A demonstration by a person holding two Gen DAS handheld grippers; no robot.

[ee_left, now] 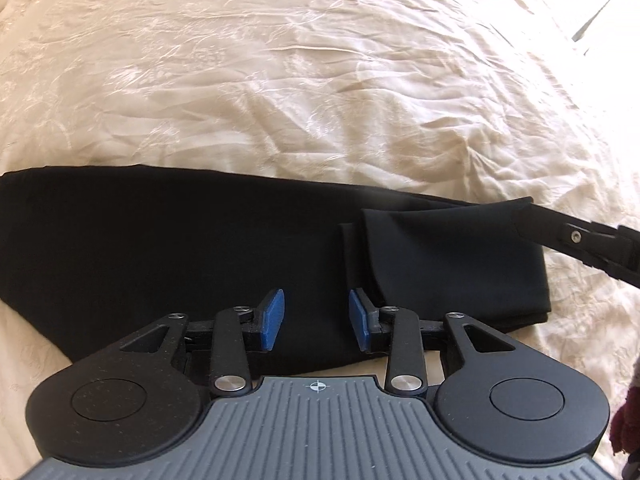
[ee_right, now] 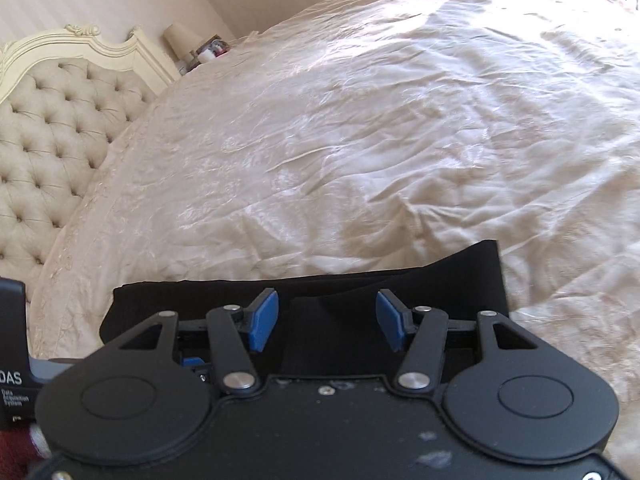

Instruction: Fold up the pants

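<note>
Black pants [ee_left: 168, 248] lie flat across a cream bedspread [ee_left: 280, 80], with the right end folded back over itself into a doubled flap [ee_left: 440, 256]. My left gripper [ee_left: 317, 320] is open and empty, hovering over the near edge of the pants beside the flap. In the right wrist view the pants [ee_right: 320, 292] lie just beyond my right gripper [ee_right: 326, 320], which is open and empty above the folded flap. Part of the right gripper's black arm shows in the left wrist view [ee_left: 576, 240], at the flap's far right corner.
The wrinkled cream bedspread [ee_right: 400, 140] spreads wide beyond the pants. A tufted cream headboard [ee_right: 48, 128] stands at the left, with a lamp and small items [ee_right: 200, 50] on a bedside stand. A dark red sleeve [ee_left: 628, 424] shows at the right edge.
</note>
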